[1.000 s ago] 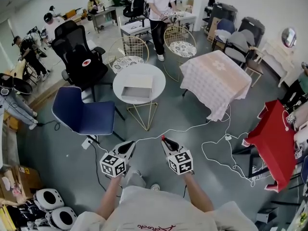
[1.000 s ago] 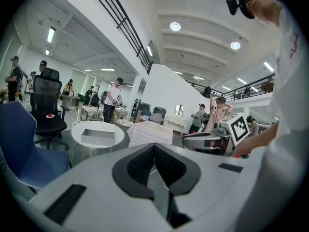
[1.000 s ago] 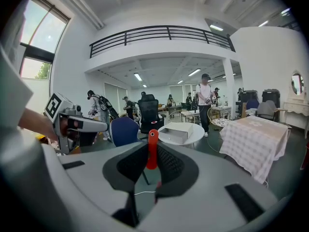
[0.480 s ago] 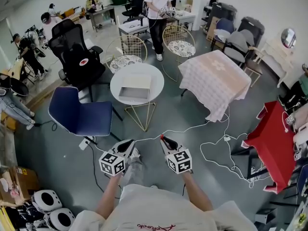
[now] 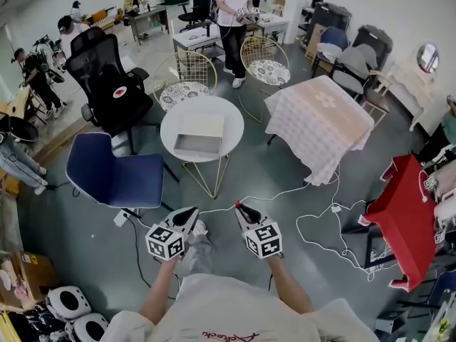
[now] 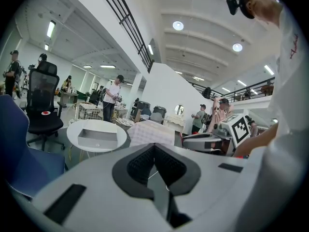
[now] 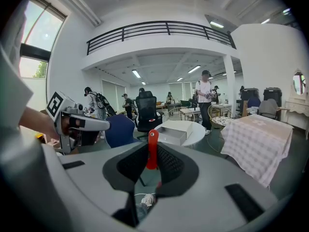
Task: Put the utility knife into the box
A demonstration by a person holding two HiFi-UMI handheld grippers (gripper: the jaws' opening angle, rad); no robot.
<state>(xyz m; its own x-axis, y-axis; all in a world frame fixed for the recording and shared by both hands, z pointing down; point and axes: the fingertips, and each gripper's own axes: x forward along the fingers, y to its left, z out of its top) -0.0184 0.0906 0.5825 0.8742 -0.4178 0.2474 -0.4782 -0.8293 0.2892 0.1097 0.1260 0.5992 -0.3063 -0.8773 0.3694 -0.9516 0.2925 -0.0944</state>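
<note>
Open floor leads to the round table. The box is open-topped and clear from above. Blue chair stands left of this path, cloth-covered table right; 1 white cable crosses it.

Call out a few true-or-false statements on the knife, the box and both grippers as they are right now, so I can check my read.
1. The right gripper is shut on the red utility knife. True.
2. The utility knife lies in the box. False: it is between the right gripper's jaws, away from the box.
3. The left gripper is shut with nothing in it. True.
4. The box stands on the checked-cloth table. False: it stands on the round white table.
</note>
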